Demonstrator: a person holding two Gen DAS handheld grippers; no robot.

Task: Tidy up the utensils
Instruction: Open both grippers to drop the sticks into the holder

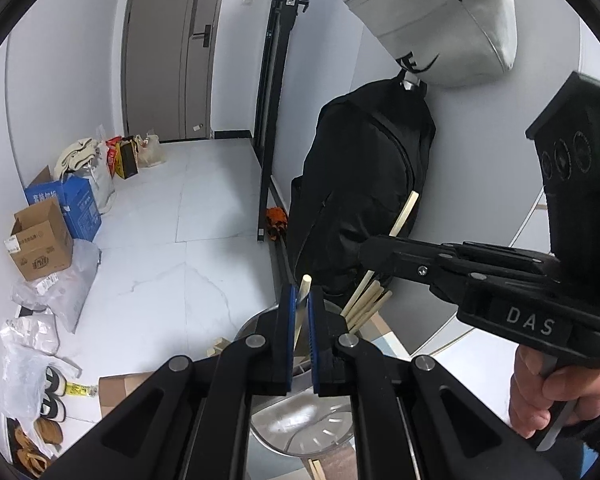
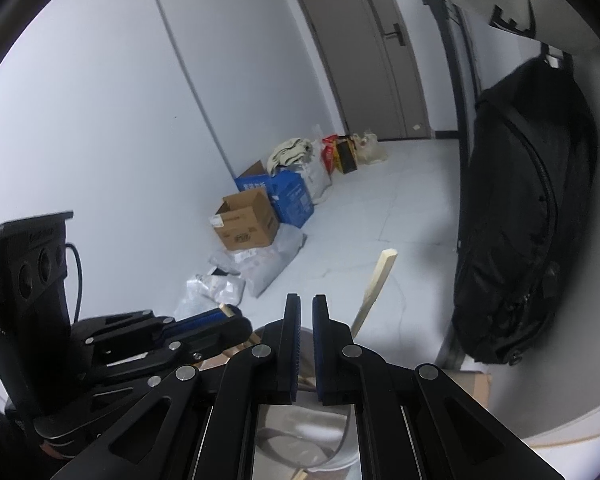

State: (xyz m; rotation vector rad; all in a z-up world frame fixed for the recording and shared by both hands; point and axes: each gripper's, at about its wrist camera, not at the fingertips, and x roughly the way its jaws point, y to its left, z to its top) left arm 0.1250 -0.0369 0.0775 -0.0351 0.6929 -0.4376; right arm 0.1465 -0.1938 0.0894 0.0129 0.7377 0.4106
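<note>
My left gripper (image 1: 300, 300) is shut on a round wooden chopstick (image 1: 303, 296) whose tip sticks up between the blue pads, just above a round metal holder (image 1: 256, 322). Several pale chopsticks (image 1: 366, 304) lean in that holder. A flat wooden stick (image 1: 406, 212) rises from them behind my right gripper (image 1: 366, 248). In the right wrist view my right gripper (image 2: 306, 308) is shut over the holder (image 2: 306, 340), with nothing showing between its pads; the flat stick (image 2: 376, 284) stands just right of its fingers. The left gripper (image 2: 224, 314) shows there with the chopstick end in it.
A black backpack (image 1: 364, 184) and a grey bag (image 1: 440, 20) hang on the wall close behind the holder. Cardboard boxes (image 1: 44, 240), plastic bags and shoes line the left wall on the white tiled floor. A hand (image 1: 540, 392) grips the right gripper's handle.
</note>
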